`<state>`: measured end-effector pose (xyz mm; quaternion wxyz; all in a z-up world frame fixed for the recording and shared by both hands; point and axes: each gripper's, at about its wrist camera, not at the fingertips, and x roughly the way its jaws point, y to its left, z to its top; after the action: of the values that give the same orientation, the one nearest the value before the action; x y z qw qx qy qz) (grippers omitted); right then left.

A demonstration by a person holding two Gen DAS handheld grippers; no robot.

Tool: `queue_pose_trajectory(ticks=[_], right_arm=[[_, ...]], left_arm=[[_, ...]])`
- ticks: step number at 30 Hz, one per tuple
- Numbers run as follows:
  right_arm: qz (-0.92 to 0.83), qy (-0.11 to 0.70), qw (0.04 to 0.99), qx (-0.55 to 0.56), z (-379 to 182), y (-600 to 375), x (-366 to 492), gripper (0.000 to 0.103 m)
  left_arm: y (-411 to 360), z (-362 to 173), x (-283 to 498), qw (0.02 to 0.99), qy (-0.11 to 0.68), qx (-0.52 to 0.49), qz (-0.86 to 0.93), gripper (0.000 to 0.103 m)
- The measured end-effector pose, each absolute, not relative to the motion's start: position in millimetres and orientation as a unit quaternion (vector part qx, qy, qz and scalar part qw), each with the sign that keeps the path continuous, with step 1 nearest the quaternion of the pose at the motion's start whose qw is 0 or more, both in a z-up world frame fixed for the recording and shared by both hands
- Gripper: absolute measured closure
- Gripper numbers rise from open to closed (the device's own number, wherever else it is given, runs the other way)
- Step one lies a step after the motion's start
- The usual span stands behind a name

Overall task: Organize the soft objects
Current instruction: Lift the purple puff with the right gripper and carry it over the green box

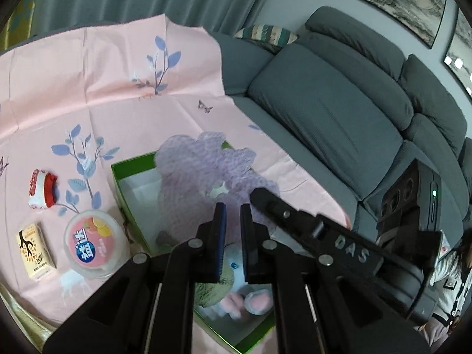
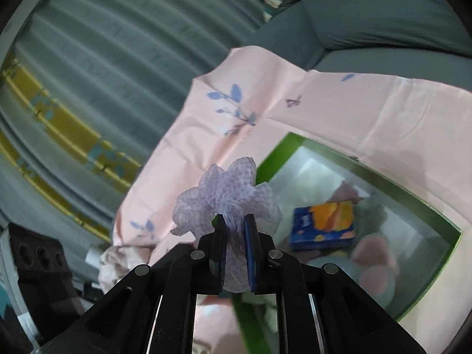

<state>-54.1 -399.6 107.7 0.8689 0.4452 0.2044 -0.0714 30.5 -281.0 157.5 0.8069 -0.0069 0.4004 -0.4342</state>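
My right gripper (image 2: 234,221) is shut on a lilac dotted mesh cloth (image 2: 227,188), which bunches out past its fingertips. In the left wrist view that cloth (image 1: 200,162) hangs over the far end of a green box (image 1: 132,160), with the right gripper (image 1: 259,196) reaching in from the right. My left gripper (image 1: 233,209) is shut, with nothing between its pads, above the box's near end. A plush toy (image 1: 233,292) lies in the box below it. The right wrist view shows the green box (image 2: 380,178) holding the blurred plush toy (image 2: 374,268) and a blue and orange packet (image 2: 323,225).
On the pink flowered cloth (image 1: 103,73) left of the box lie a red and white sock (image 1: 42,188), a round lidded cup (image 1: 93,243) and a small carton (image 1: 34,249). A grey sofa (image 1: 324,112) runs along the right. A person (image 1: 454,280) sits at the right edge.
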Motion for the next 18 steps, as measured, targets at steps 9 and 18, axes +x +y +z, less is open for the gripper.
queue_pose_trajectory(ticks=[9, 18], right_arm=[[-0.118, 0.235, 0.862, 0.434, 91, -409, -43, 0.09], [-0.146, 0.263, 0.873, 0.385, 103, -395, -41, 0.071]], left_arm=[[-268, 152, 33, 0.812, 0.414, -0.016, -0.412, 0.097], [-224, 178, 22, 0.834, 0.386, -0.03, -0.394, 0.056]])
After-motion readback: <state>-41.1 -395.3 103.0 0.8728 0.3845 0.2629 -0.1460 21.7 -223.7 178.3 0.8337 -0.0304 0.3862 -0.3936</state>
